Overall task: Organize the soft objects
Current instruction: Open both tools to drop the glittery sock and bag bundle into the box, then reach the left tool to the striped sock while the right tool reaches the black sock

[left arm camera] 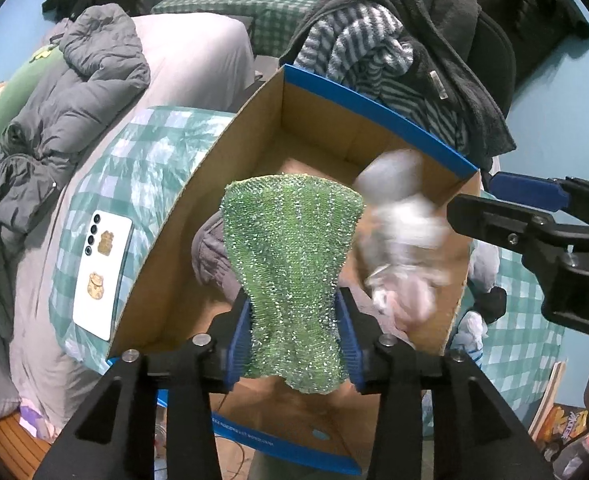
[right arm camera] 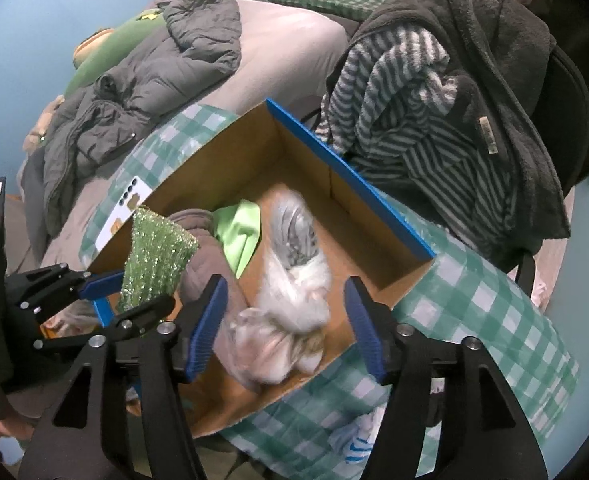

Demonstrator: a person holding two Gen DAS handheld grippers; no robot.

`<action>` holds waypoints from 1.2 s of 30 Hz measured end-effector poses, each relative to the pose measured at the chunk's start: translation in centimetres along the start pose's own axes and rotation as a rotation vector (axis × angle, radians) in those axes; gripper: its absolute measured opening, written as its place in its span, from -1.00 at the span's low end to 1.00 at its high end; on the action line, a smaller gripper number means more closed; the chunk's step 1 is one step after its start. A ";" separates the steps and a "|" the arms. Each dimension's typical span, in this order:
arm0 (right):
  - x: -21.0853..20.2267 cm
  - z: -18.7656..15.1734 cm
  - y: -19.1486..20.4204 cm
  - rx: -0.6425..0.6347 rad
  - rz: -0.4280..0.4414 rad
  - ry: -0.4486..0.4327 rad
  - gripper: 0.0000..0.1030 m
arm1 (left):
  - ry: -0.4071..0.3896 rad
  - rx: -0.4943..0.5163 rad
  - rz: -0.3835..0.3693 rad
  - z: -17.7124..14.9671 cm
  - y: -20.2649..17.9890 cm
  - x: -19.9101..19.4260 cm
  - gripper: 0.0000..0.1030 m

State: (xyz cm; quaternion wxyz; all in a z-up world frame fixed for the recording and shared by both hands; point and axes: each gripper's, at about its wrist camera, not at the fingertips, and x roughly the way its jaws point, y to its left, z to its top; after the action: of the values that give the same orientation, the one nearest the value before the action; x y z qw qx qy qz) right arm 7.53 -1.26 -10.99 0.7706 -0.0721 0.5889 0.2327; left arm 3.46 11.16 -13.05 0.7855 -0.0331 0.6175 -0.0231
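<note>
Your left gripper (left arm camera: 294, 340) is hanging over the cardboard box (left arm camera: 230, 168), its blue pads flanking a sparkly green scrubbing cloth (left arm camera: 290, 264) that is standing up between them; whether the pads are still pressing on it, the frames do not show. Your right gripper (right arm camera: 286, 320) is hovering just to the right with its jaws spread wide and nothing pinched, while a blurred white and grey bundle (right arm camera: 294, 280) is lying below them in the box. Farther in, a grey garment (right arm camera: 206, 256) and a light green cloth (right arm camera: 240, 232) are sitting against the box's left wall. Beside the box on the left, a white phone (left arm camera: 102, 276) is lying on the green checkered sheet (left arm camera: 154, 152).
</note>
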 end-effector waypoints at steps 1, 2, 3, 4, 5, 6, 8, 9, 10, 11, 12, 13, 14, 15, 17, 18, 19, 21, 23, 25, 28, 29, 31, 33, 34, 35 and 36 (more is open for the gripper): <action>-0.1 0.0 -0.1 0.001 -0.002 -0.001 0.27 | 0.001 0.001 0.002 0.1 -0.1 0.0 -0.15; -0.2 0.0 -0.2 0.004 -0.002 -0.004 0.28 | 0.001 0.003 0.004 0.1 -0.1 -0.1 -0.12; -0.4 0.0 -0.3 0.007 -0.002 -0.006 0.28 | 0.000 0.003 0.005 0.2 -0.2 -0.2 -0.09; -0.6 0.0 -0.4 0.011 -0.003 -0.009 0.28 | -0.003 0.005 0.006 0.3 -0.3 -0.3 -0.07; -0.8 0.0 -0.5 0.012 -0.005 -0.011 0.29 | -0.005 0.006 0.006 0.3 -0.3 -0.5 0.00; -0.9 -0.1 -0.6 0.013 -0.006 -0.012 0.30 | -0.010 0.009 0.004 0.4 -0.4 -0.6 0.02; -1.2 -0.2 -0.9 0.019 -0.010 -0.012 0.31 | -0.019 0.014 0.001 0.5 -0.7 -0.9 0.11; -1.3 -0.3 -1.1 0.024 -0.010 -0.011 0.31 | -0.022 0.017 0.002 0.6 -0.8 -1.0 0.25; -1.5 -0.5 -1.4 0.031 -0.009 -0.008 0.31 | -0.025 0.020 0.011 0.7 -1.0 -1.1 0.33; -1.6 -0.6 -1.6 0.037 -0.008 -0.008 0.31 | -0.028 0.022 0.030 0.8 -1.2 -1.1 0.40; -1.8 -0.7 -1.8 0.041 -0.007 -0.010 0.31 | -0.028 0.022 0.037 0.9 -1.3 -1.1 0.40; -2.0 -0.9 -2.0 0.046 -0.006 -0.014 0.31 | -0.025 0.020 0.036 1.0 -1.4 -1.0 0.41; -2.1 -1.1 -2.2 0.048 -0.006 -0.016 0.31 | -0.022 0.019 0.031 1.1 -1.4 -1.0 0.41; -2.4 -1.3 -2.4 0.052 -0.007 -0.019 0.31 | -0.022 0.016 0.029 1.0 -1.5 -1.1 0.41; -2.7 -1.7 -2.9 0.062 -0.010 -0.021 0.31 | -0.023 0.018 0.028 1.0 -1.7 -1.2 0.41; -2.8 -1.9 -3.2 0.067 -0.011 -0.019 0.31 | -0.023 0.022 0.029 1.0 -1.9 -1.2 0.40; -2.9 -2.1 -3.5 0.073 -0.013 -0.016 0.31 | -0.023 0.028 0.030 0.9 -2.1 -1.2 0.41; -3.1 -2.8 -4.2 0.084 -0.022 -0.015 0.31 | -0.022 0.037 0.029 0.8 -2.5 -1.4 0.40; -3.3 -3.2 -4.9 0.092 -0.027 -0.011 0.31 | -0.023 0.048 0.023 0.7 -3.1 -1.6 0.41; -3.4 -3.9 -5.9 0.106 -0.035 -0.006 0.31 | -0.024 0.055 0.020 0.7 -3.5 -1.7 0.41; -3.5 -4.8 -7.1 0.122 -0.045 0.003 0.31 | -0.018 0.066 0.015 0.6 -4.5 -1.7 0.41; -3.6 -5.1 -7.6 0.128 -0.048 0.006 0.31 | -0.015 0.073 0.013 0.4 -4.9 -1.7 0.41; -3.7 -5.6 -8.5 0.137 -0.052 0.013 0.31 | -0.008 0.087 0.008 0.2 -5.7 -1.6 0.41; -3.8 -6.3 -9.4 0.146 -0.056 0.019 0.31 | -0.003 0.100 0.004 -0.1 -6.4 -1.6 0.41; -3.9 -6.6 -9.9 0.149 -0.060 0.023 0.31 | 0.000 0.109 -0.001 -0.3 -6.9 -1.5 0.41; -3.9 -6.9 -10.2 0.152 -0.064 0.027 0.31 | 0.004 0.118 -0.004 -0.5 -7.3 -1.5 0.41; -3.9 -7.3 -10.7 0.157 -0.070 0.032 0.31 | 0.007 0.123 -0.005 -0.6 -7.7 -1.4 0.40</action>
State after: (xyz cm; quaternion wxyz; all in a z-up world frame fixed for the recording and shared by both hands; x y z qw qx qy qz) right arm 5.12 -14.56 -11.18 0.7721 -0.0355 0.6147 0.1576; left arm 2.53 3.63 -11.21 0.7839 0.0138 0.6176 -0.0632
